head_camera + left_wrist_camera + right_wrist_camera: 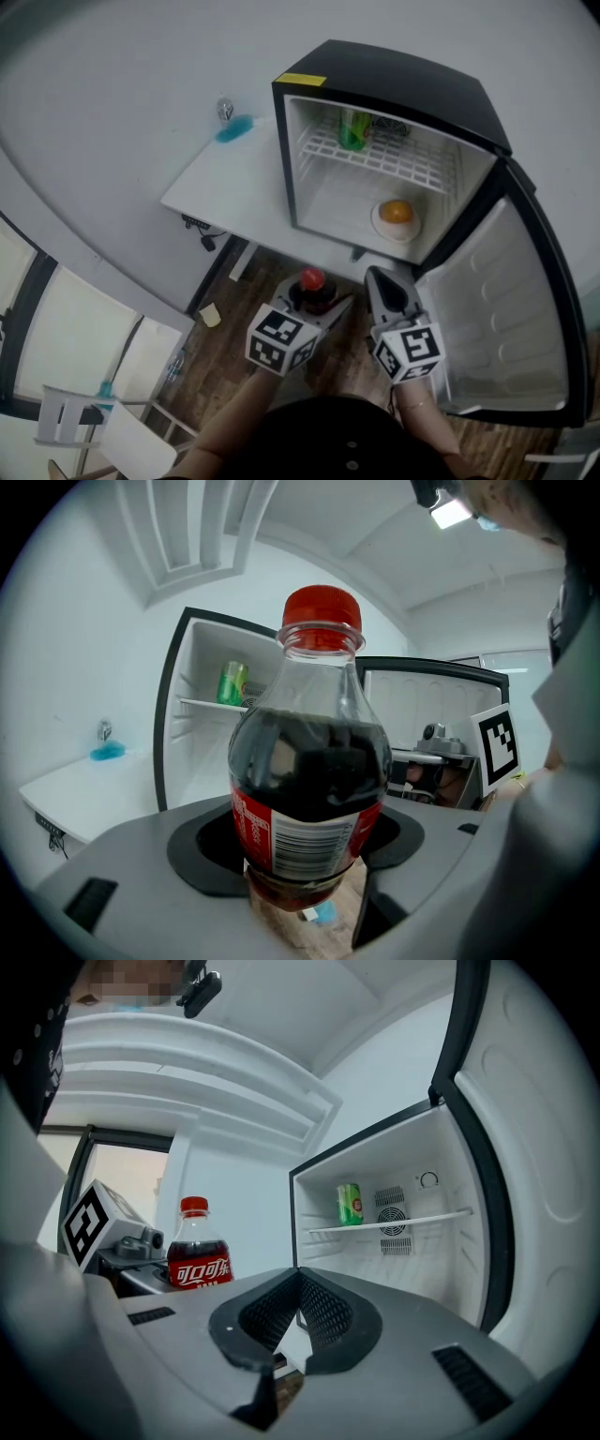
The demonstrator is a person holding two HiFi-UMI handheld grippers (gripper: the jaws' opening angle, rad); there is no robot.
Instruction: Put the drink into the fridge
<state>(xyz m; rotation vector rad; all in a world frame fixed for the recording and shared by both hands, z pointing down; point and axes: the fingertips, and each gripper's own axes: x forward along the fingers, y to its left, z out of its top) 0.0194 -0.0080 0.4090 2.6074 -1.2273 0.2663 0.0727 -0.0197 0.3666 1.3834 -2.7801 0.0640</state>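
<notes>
Head view: steeply down onto open fridge (398,82). Both gripper views: low, near, facing fridge interior; share green can (232,682).

I hold my left gripper (317,298) with its jaws clamped on the cola bottle (314,780), my right gripper (378,279) just beside it, jaws pressed together on nothing.
</notes>
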